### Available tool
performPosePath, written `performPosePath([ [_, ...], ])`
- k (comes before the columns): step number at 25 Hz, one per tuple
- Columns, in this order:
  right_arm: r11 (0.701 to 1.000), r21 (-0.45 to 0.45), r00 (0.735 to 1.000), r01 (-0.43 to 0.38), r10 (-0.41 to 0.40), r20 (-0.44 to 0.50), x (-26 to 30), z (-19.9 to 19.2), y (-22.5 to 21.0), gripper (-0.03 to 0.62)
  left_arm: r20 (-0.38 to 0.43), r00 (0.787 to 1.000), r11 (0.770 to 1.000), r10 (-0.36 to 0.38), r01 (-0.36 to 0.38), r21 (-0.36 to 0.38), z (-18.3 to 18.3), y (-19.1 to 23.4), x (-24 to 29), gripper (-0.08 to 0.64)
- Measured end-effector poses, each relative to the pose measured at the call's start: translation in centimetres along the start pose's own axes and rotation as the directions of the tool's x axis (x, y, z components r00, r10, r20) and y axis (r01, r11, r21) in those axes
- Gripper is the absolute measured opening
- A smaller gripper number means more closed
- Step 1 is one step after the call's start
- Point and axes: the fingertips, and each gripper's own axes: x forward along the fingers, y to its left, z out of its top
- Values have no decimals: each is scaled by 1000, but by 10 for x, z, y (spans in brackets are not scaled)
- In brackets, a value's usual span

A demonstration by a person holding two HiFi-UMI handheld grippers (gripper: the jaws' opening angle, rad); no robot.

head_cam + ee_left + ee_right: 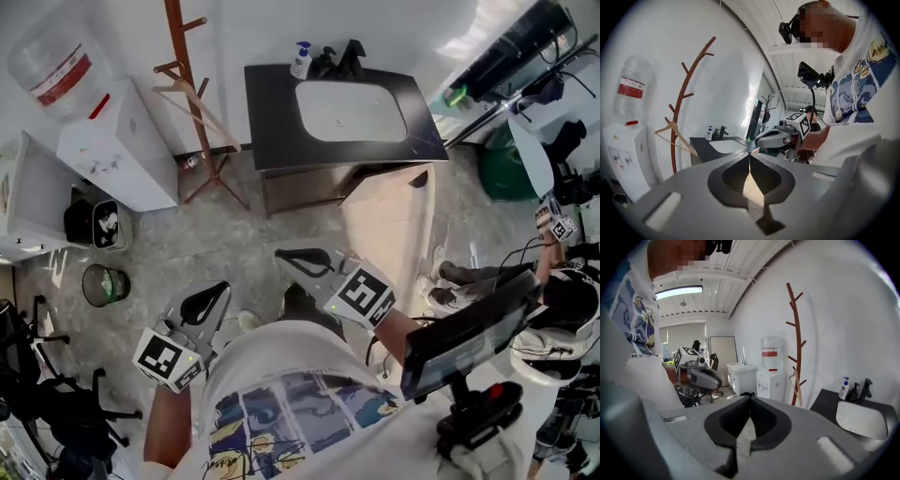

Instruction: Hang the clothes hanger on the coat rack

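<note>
The brown wooden coat rack [190, 89] stands by the back wall, between the water dispenser and the sink counter. A pale wooden clothes hanger [204, 112] hangs from one of its pegs. The left gripper view shows the rack [683, 105] and the hanger [675, 134] far off at the left; in the right gripper view the rack [796, 341] carries the hanger [797, 383] low on its trunk. My left gripper [220, 291] and right gripper [281, 255] are held close to the person's body, well away from the rack. Both are shut with nothing between their jaws.
A white water dispenser [117, 145] with a bottle stands left of the rack. A dark counter with a white sink [342, 112] and a soap bottle [301, 59] stands to its right. A bin [103, 284] and an office chair [56, 403] are at the left.
</note>
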Motion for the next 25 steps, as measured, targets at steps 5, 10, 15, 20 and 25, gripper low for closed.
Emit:
performPosePath([
  [5,999,-41,1000,-25,26,17,2,14,31,2,19,1000,1000,-11,11,0,-4,-12,-13,3],
  [10,997,-66,998,-50,52,21,7,21,51,2,26,1000,1000,5,-5,-5,-9,-16,-29,3],
  [15,994,-87,998,-66,68,19,11,24,63,2,42,999,1000,22,-21,-11,-12,-17,-40,3],
  [20,992,-98,997,-81,83,10,13,22,71,2,48,998,1000,29,-29,-11,-13,-20,-46,3],
  [25,990,-103,995,-100,101,4,15,21,75,2,54,998,999,31,-30,-13,-15,-20,-47,3],
])
